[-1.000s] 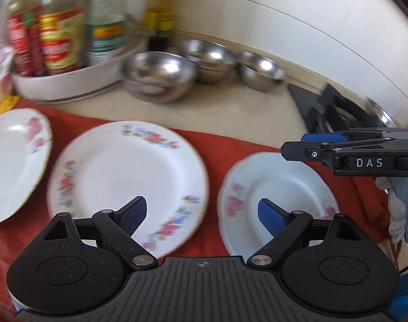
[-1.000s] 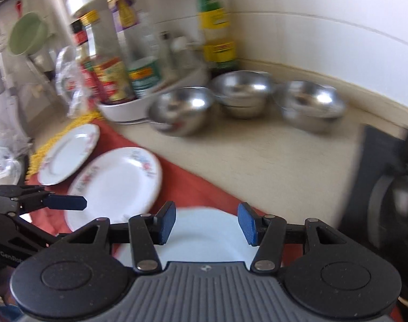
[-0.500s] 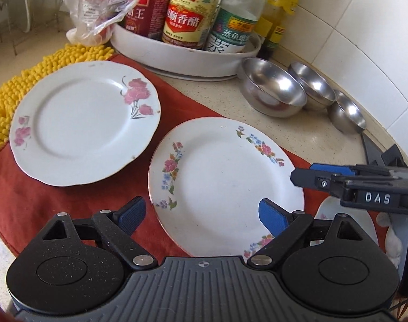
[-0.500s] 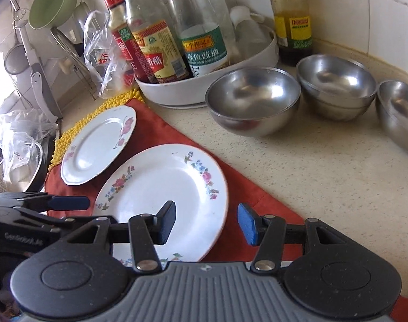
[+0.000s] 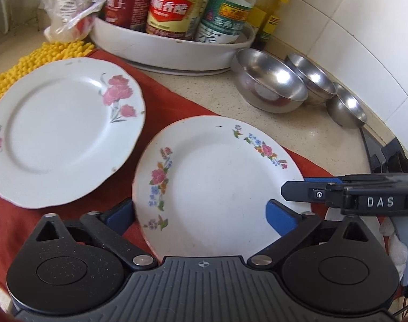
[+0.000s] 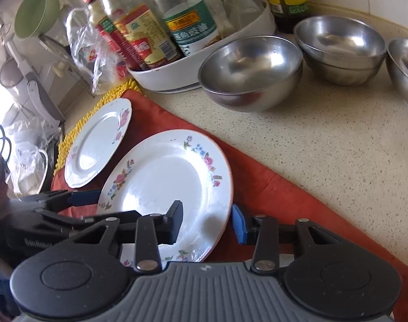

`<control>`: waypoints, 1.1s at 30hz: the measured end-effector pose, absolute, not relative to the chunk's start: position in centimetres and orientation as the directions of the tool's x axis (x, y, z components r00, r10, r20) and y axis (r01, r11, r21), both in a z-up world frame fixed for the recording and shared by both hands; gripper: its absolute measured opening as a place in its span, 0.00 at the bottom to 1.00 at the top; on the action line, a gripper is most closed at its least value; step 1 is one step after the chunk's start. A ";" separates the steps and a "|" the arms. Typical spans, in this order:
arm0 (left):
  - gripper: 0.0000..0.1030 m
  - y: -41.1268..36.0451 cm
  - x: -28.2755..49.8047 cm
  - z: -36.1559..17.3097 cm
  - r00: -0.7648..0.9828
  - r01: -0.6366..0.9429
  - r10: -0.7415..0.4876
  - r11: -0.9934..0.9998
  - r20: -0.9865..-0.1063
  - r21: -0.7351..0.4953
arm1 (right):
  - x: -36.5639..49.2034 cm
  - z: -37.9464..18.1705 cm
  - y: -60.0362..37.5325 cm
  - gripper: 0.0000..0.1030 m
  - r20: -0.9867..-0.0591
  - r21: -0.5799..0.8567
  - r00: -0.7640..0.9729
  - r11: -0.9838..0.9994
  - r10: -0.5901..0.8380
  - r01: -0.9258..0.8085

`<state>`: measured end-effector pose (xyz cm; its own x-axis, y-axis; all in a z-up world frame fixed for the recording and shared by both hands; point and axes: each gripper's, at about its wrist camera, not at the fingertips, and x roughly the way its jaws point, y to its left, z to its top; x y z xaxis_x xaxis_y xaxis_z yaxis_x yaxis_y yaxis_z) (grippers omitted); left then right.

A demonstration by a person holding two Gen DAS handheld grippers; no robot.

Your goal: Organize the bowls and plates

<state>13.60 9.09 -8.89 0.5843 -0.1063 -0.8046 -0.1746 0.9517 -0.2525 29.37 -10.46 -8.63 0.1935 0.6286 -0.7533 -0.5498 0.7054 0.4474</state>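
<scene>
A speckled beige countertop carries a rust-red cloth along its near side, with a yellow nubbly mat at the cloth's far left corner. On the cloth lie two white plates side by side, close but apart: the pink-carnation plate to the left and the multicoloured-flower plate to its right. Far behind them a white oval tray holds sauce bottles, with a crumpled plastic bag at its left. Right of the tray, three stainless steel bowls stand in a row on the bare counter along the tiled wall, each smaller-looking toward the far right. The left gripper hangs over the multicoloured-flower plate's near part, its jaws opening wide, one blue pad off the plate's left rim and one above its right side, pressing nothing. The right gripper straddles that plate's right rim, its jaws closing, the rim between them but not yet pinched.
</scene>
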 end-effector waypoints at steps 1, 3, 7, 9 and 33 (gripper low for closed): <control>0.99 8.9 13.7 -9.0 0.587 -0.168 -0.096 0.957 -0.804 -0.237 | 29.3 -8.6 -10.4 0.39 -0.754 0.443 0.197 0.706 0.627 -0.552; 0.99 8.7 13.9 -8.9 0.589 -0.180 -0.073 0.959 -0.805 -0.219 | 29.0 -8.4 -10.2 0.37 -0.763 0.417 0.211 0.714 0.611 -0.562; 0.88 8.9 13.9 -8.6 0.583 -0.213 -0.042 0.956 -0.811 -0.203 | 28.7 -8.1 -10.5 0.35 -0.767 0.408 0.217 0.720 0.604 -0.561; 0.86 9.3 13.7 -8.3 0.587 -0.224 -0.056 0.948 -0.808 -0.228 | 28.6 -7.8 -10.8 0.35 -0.761 0.415 0.222 0.721 0.609 -0.555; 0.87 5.5 13.0 -3.9 0.665 -0.093 -0.109 0.970 -0.739 -0.226 | 26.1 -3.2 -16.1 0.35 -0.708 0.412 0.364 0.773 0.605 -0.483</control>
<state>13.03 5.51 -3.90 0.6653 -0.1089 -0.7386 -0.0926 0.9696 -0.2264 26.10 -16.12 -3.19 0.3643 0.6050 -0.7080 -0.4830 0.7727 0.4119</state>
